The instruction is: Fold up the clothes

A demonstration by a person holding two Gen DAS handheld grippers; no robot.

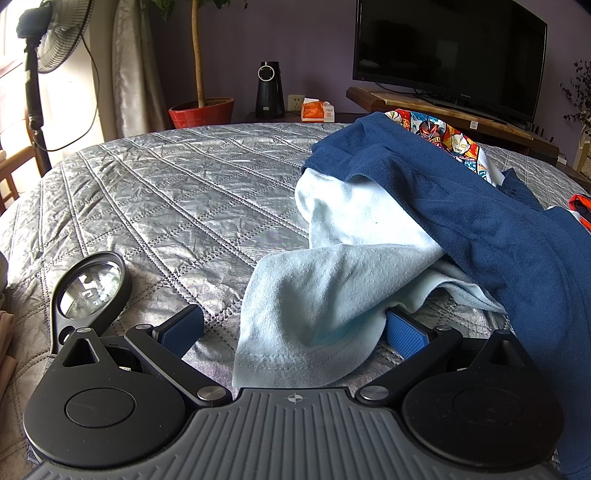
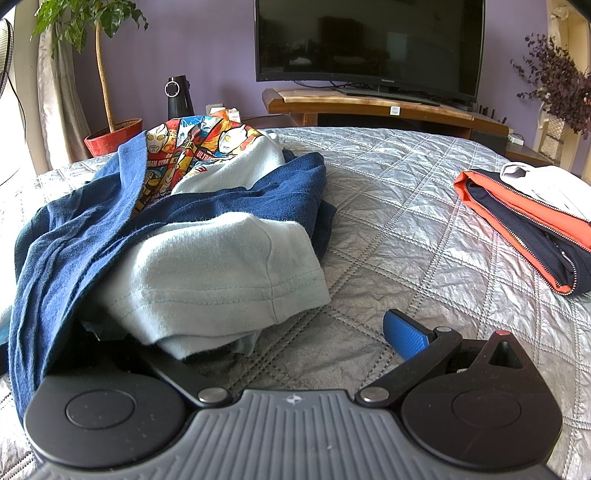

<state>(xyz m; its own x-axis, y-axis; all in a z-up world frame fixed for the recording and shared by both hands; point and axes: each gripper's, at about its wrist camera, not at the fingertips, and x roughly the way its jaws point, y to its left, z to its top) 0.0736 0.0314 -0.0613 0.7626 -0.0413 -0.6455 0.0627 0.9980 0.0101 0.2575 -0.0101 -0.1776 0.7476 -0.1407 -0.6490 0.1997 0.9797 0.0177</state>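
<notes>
Left wrist view, from the left: we see a fan (image 1: 51, 35), a potted tree (image 1: 202, 110), a magnifier (image 1: 90, 286) lying on the quilt (image 1: 166, 192), then our left gripper (image 1: 295, 332), its jaws spread wide and gripping nothing. The pale blue shirt (image 1: 325, 295) drapes between the pads; its hem lies over the right pad (image 1: 404, 334), the left pad (image 1: 181, 330) bare. A navy garment (image 1: 480, 214) lies across the shirt, a cartoon print (image 1: 443, 136) behind it, a TV (image 1: 450, 55) beyond.

Right wrist view: the same heap sits left on the quilt (image 2: 388, 206), navy garment (image 2: 74, 236) over pale shirt (image 2: 221, 269), print (image 2: 184, 147) on top. Our right gripper (image 2: 291, 332) is wide open and empty; cloth hides its left finger, the right pad (image 2: 406, 334) rests clear. A folded orange-lined jacket (image 2: 524, 229) lies well apart at right
</notes>
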